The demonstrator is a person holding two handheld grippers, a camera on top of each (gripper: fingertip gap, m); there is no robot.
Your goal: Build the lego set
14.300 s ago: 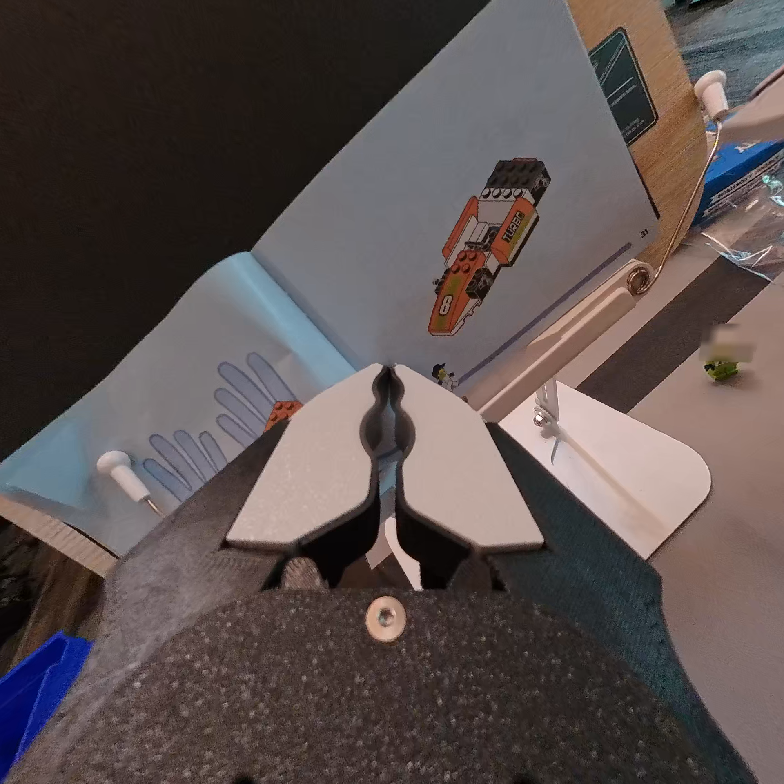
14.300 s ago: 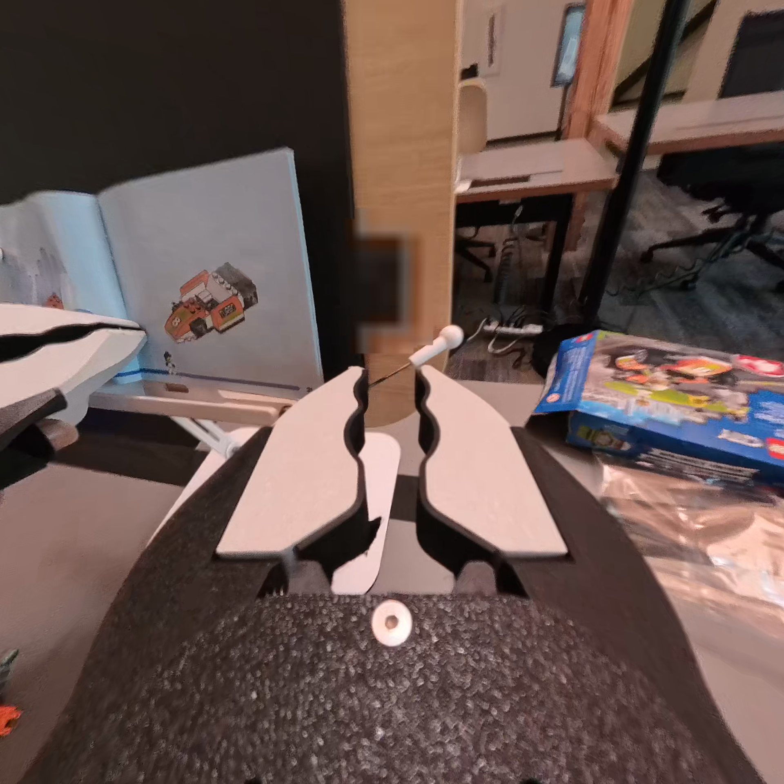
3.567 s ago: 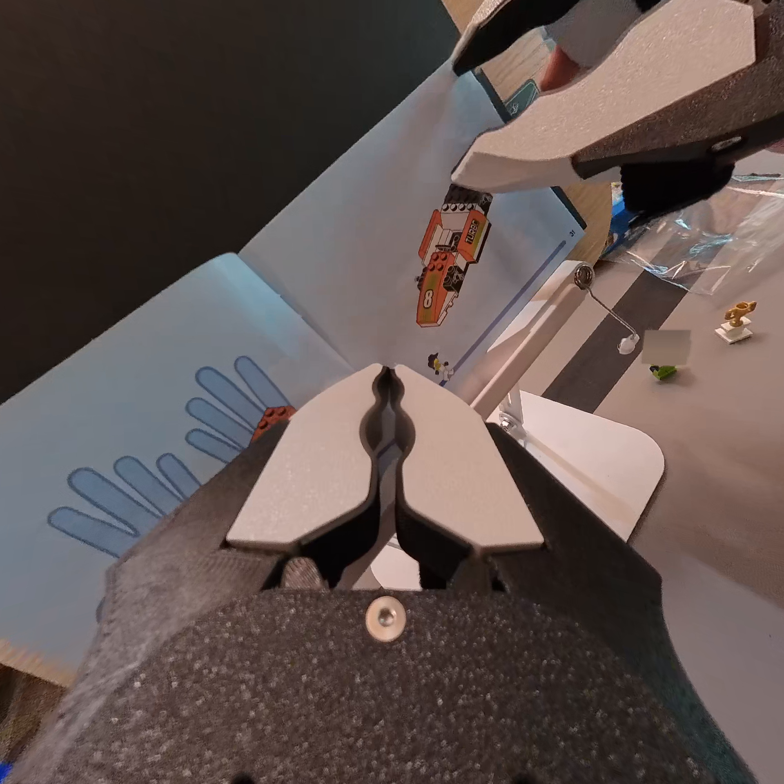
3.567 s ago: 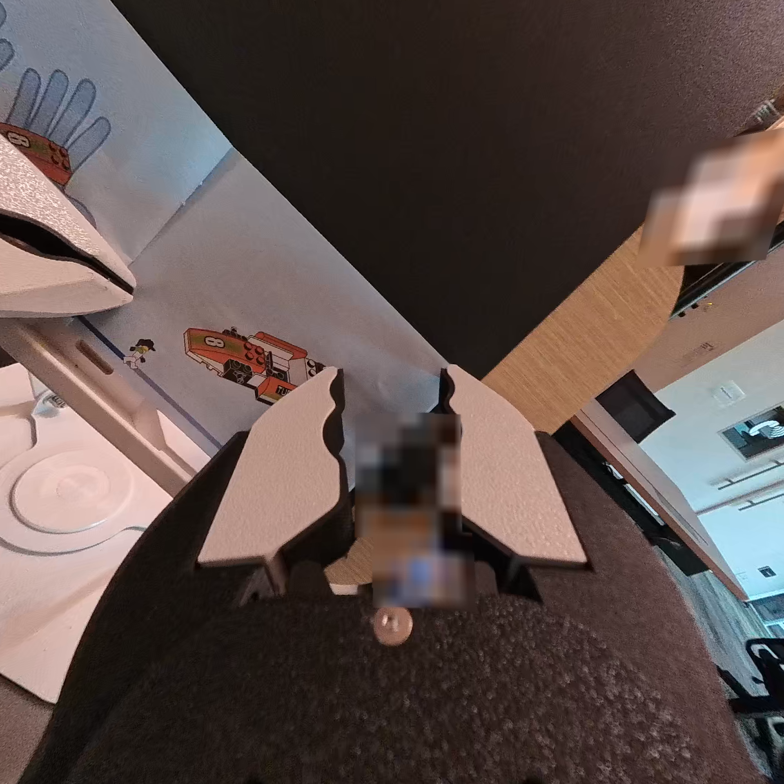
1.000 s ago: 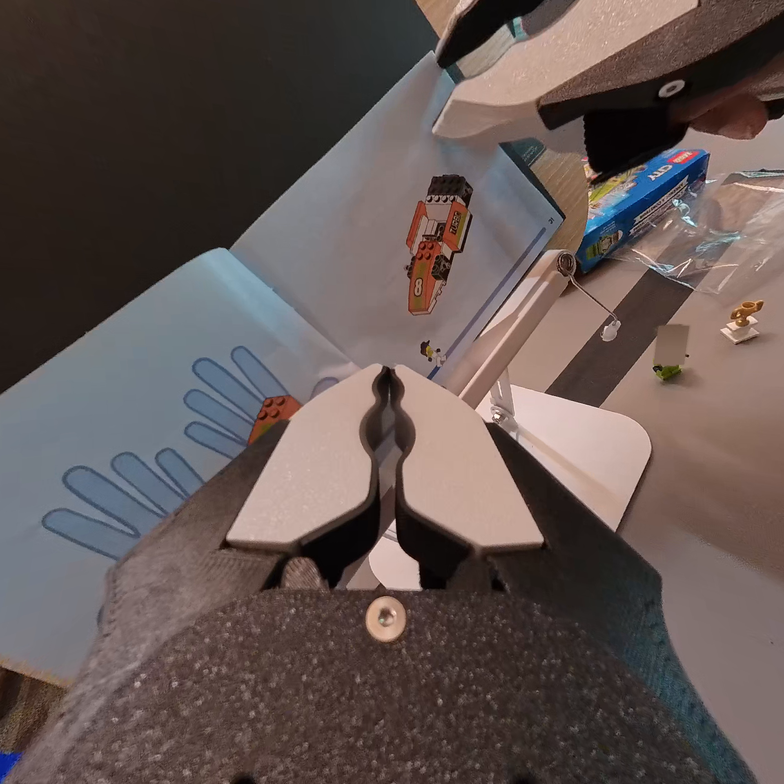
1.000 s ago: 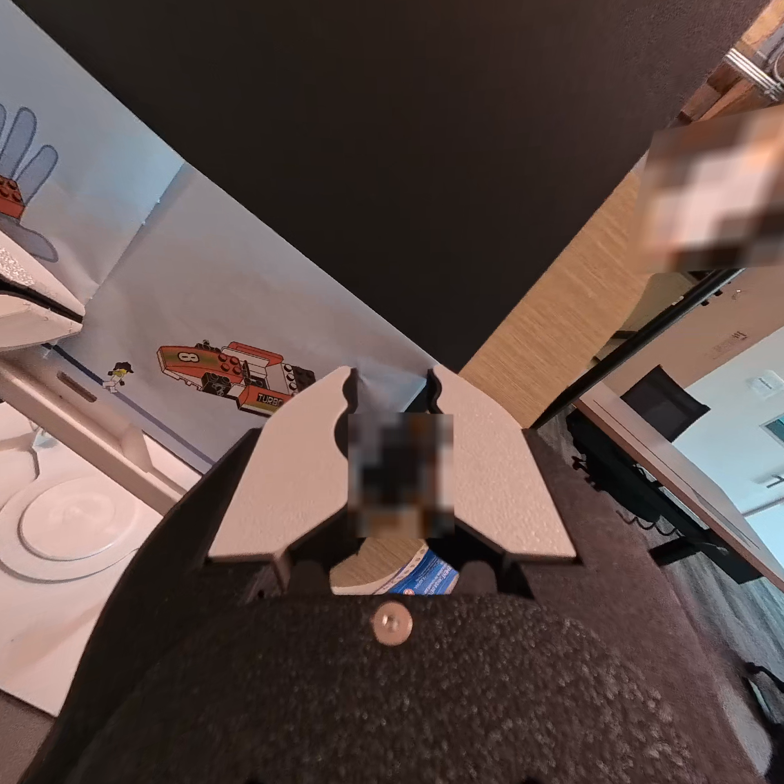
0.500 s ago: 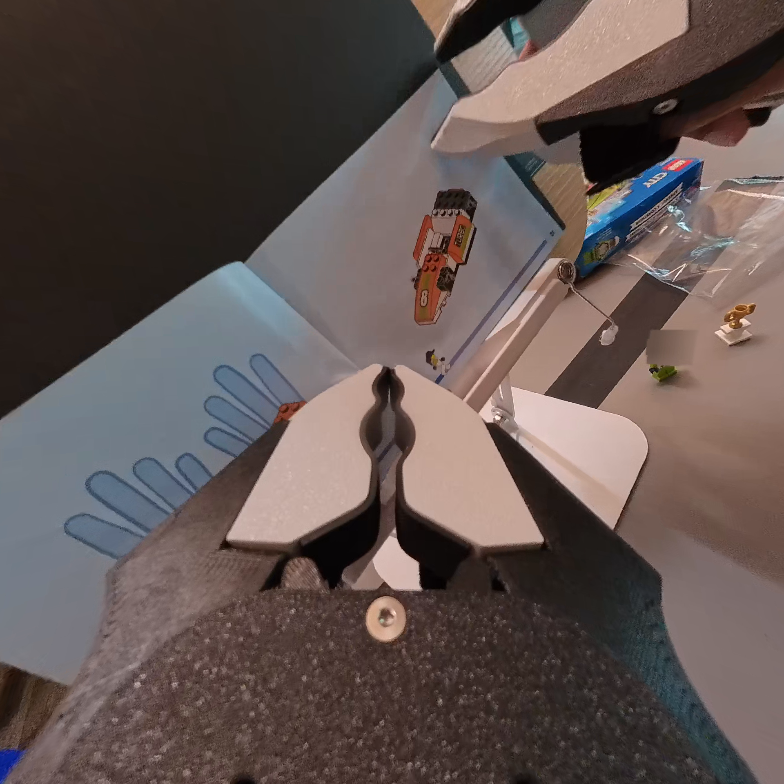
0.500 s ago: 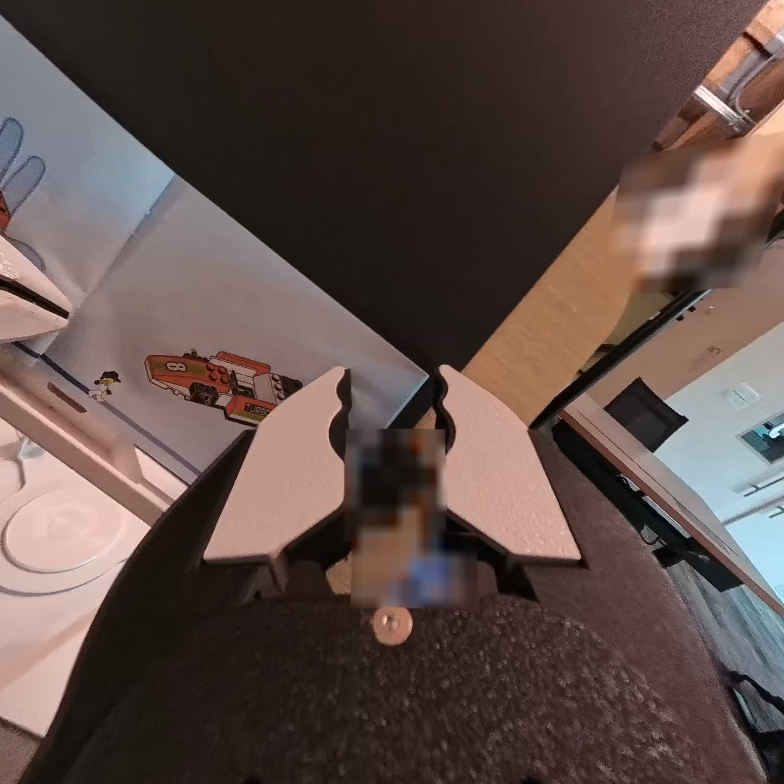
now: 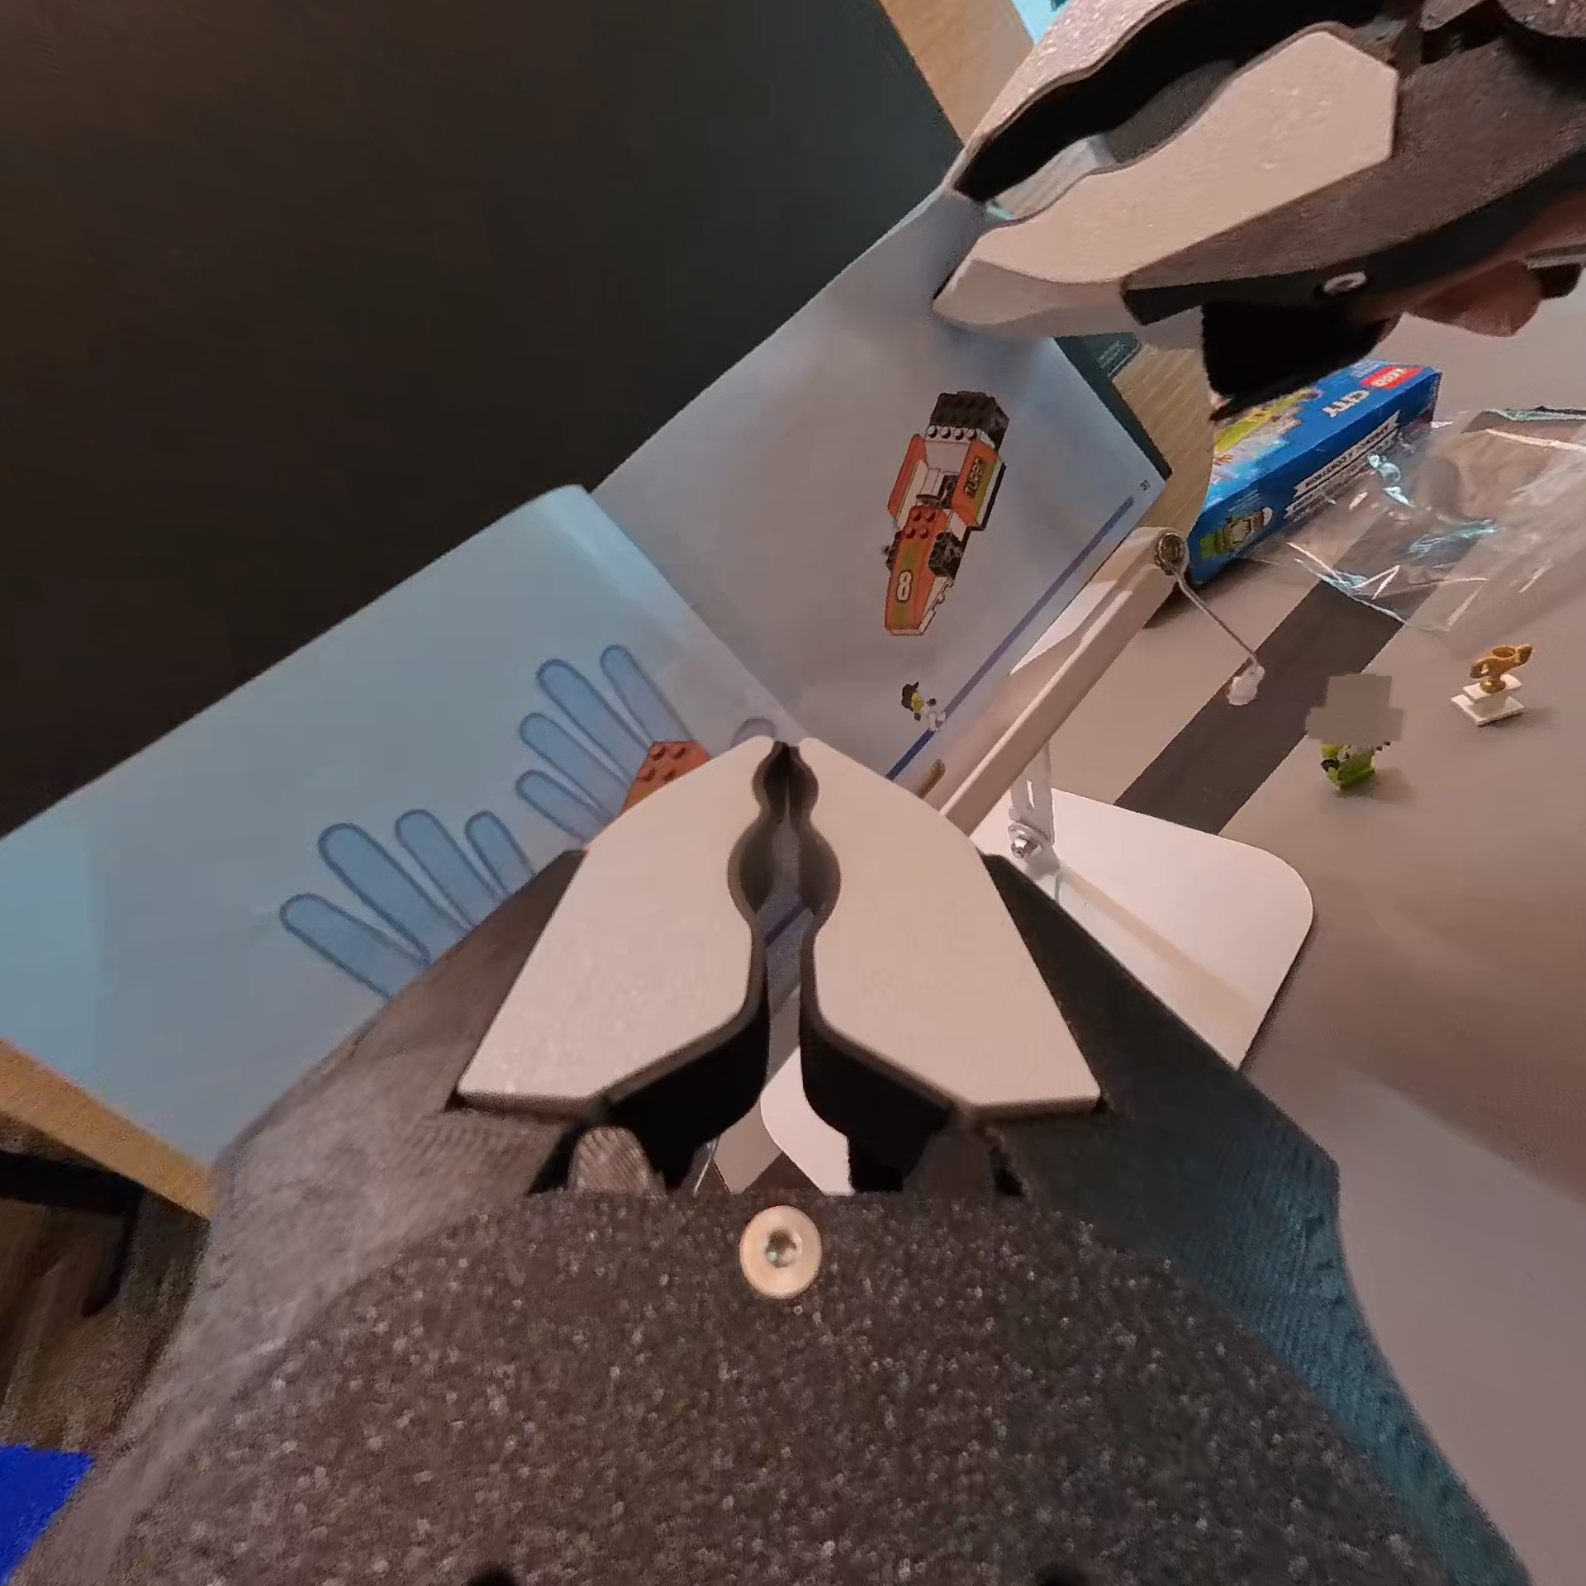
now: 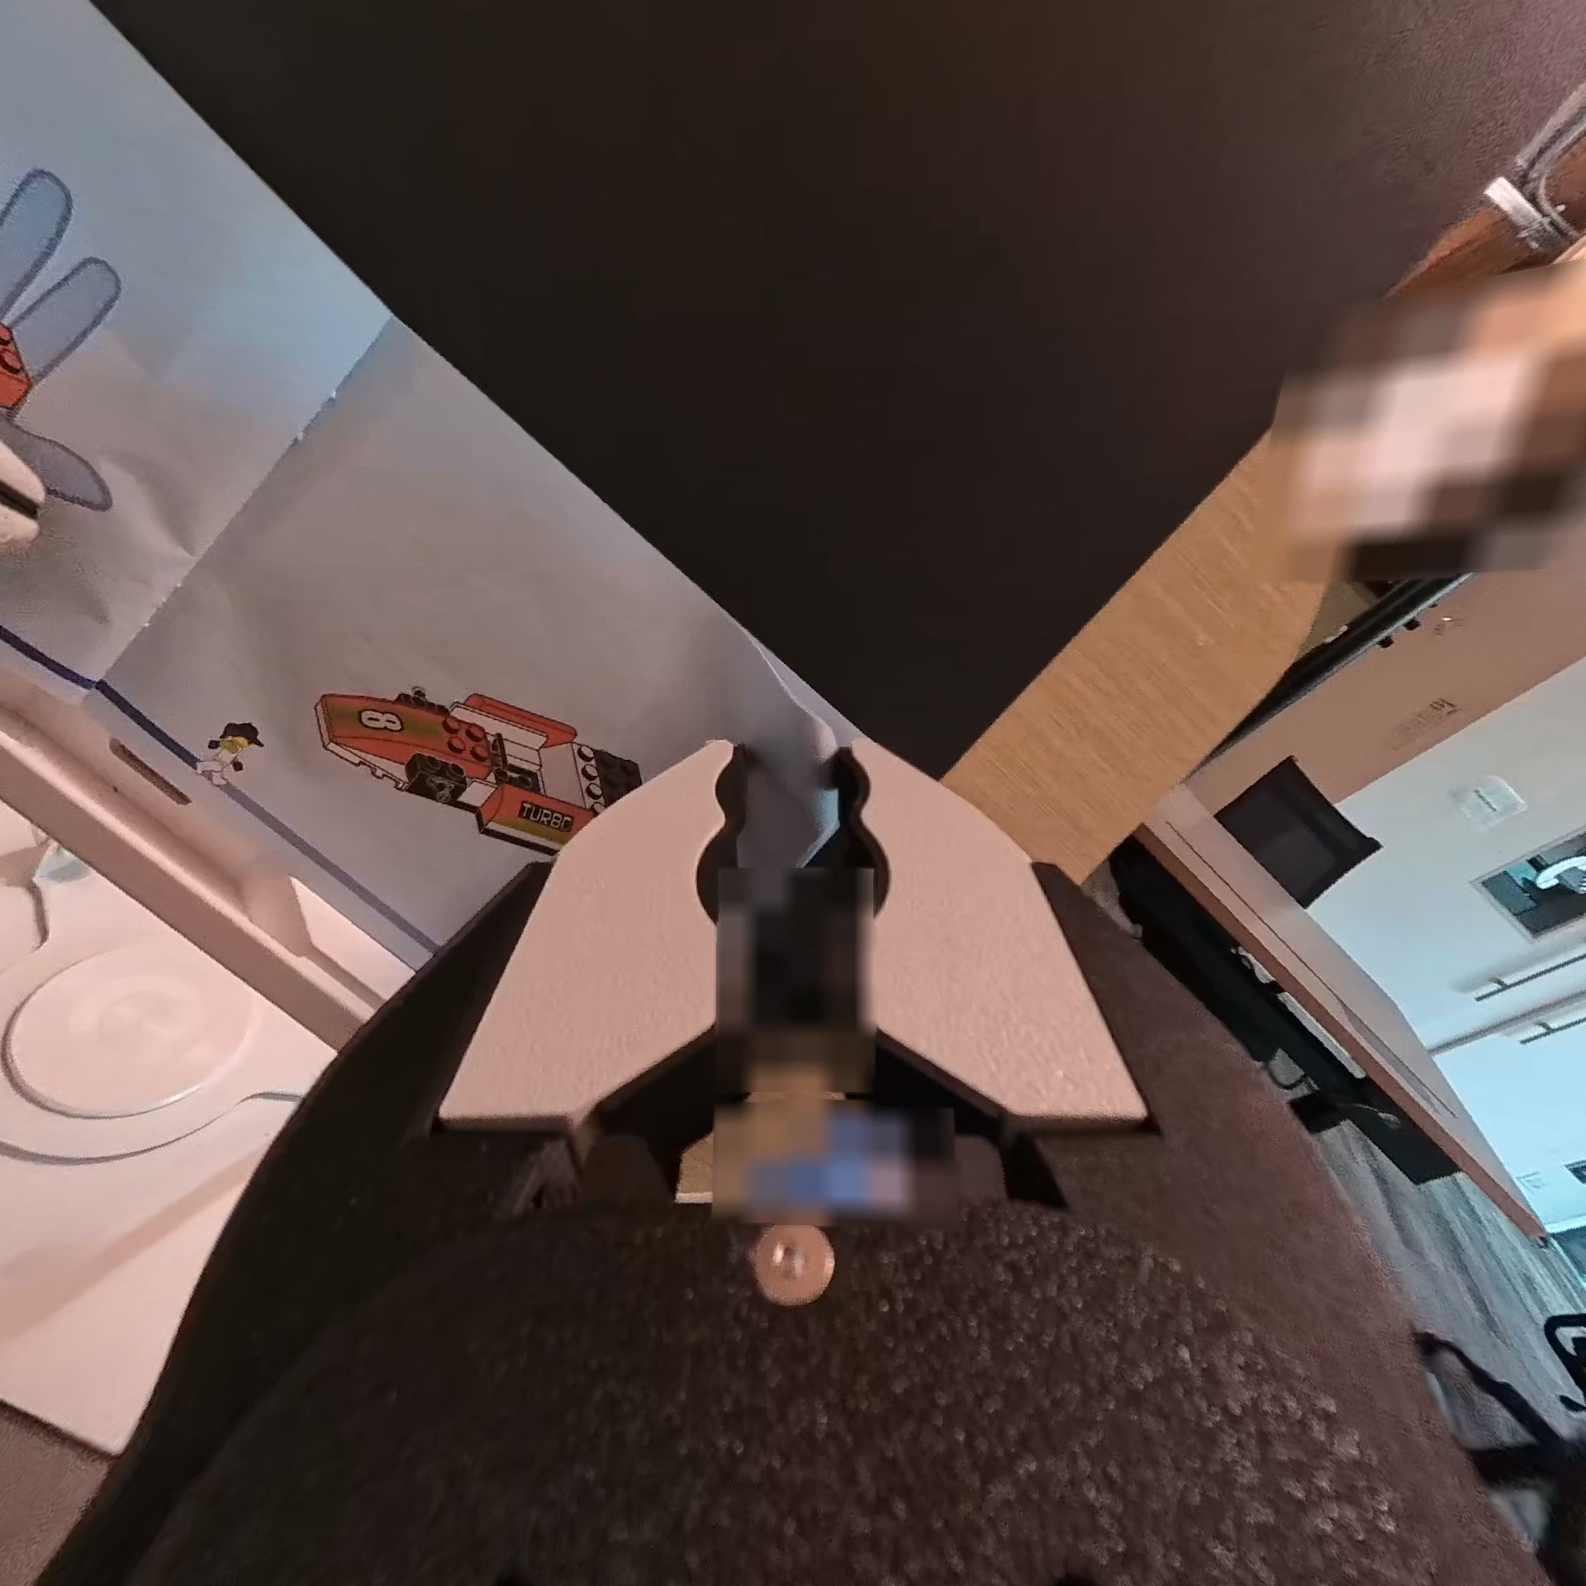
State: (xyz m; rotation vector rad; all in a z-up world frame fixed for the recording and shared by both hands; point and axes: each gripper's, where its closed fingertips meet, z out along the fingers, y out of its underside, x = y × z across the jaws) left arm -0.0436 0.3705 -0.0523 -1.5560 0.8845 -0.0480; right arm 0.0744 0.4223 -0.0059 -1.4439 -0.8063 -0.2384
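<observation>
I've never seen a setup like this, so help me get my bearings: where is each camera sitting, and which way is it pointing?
Left wrist view: rides on the left tongs, looking along their shut fingers at the open instruction booklet on its white stand; the right tongs and part of a hand show at top right.
Right wrist view: rides on the right tongs, tilted, facing the booklet's upper page corner between slightly parted fingers; the left tongs' edge shows at far left.
Shared: booklet, stand, each other's tongs.
</observation>
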